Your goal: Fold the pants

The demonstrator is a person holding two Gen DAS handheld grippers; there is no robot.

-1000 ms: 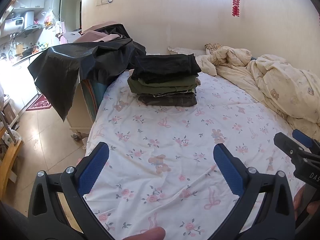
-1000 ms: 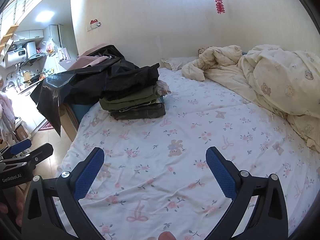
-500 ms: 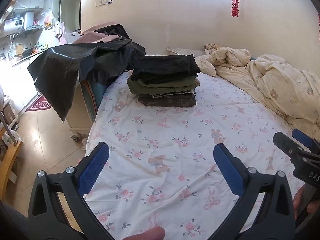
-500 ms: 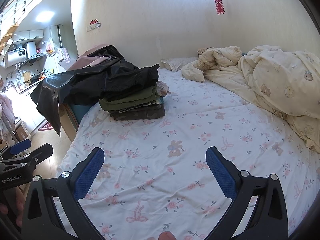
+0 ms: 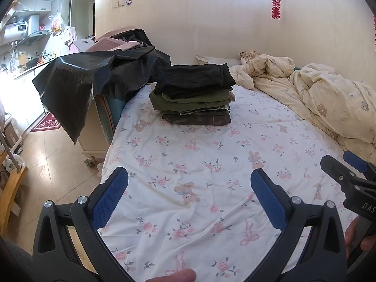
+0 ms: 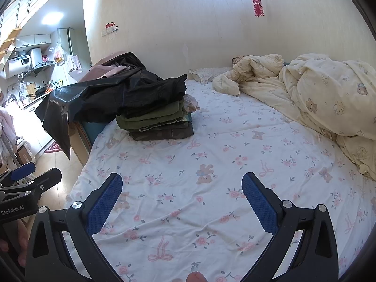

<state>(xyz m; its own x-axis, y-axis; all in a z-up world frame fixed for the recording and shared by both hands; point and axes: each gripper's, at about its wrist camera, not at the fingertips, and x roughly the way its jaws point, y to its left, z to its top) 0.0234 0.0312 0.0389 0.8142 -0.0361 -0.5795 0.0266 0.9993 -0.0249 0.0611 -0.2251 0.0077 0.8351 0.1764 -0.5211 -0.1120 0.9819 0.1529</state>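
- Bed (image 5: pixel 211 164) under a white sheet printed with pink flowers, bows and teddy bears, filling most of both views; the near part of the sheet bare, with light creases.
- Cream duvet (image 6: pixel 329 98) with small bear prints, bunched up along the far right side of the bed, against the wall.
- Black glossy sheet of plastic or fabric (image 5: pixel 77 80) draped over a piece of furniture at the left edge of the bed, one corner hanging down toward the tiled floor (image 5: pixel 54 155); pinkish cloth heaped on top of it.
- Stack of folded pants (image 5: pixel 195 96) on the far left part of the bed, just beside the black draped heap: black pairs on top, olive green in the middle, dark camouflage at the bottom, edges roughly aligned. Same stack in the right wrist view (image 6: pixel 157 119), its top touching or overlapped by the black sheet; cannot tell which.
- Left tongs (image 5: pixel 189 188) held above the near part of the bed, blue-padded fingers spread wide apart, nothing between them, well apart from the stack.
- Right tongs (image 6: pixel 182 192) likewise wide apart and empty above the sheet, side by side with the left pair; each pair visible at the edge of the other's view.
- Small pillow (image 6: pixel 206 72) with a dotted print at the head of the bed, near the wall.
- Red hanging ornament (image 5: pixel 276 4) high on the cream wall.
- Fingertip (image 5: pixel 174 276) at the bottom edge of the left wrist view.
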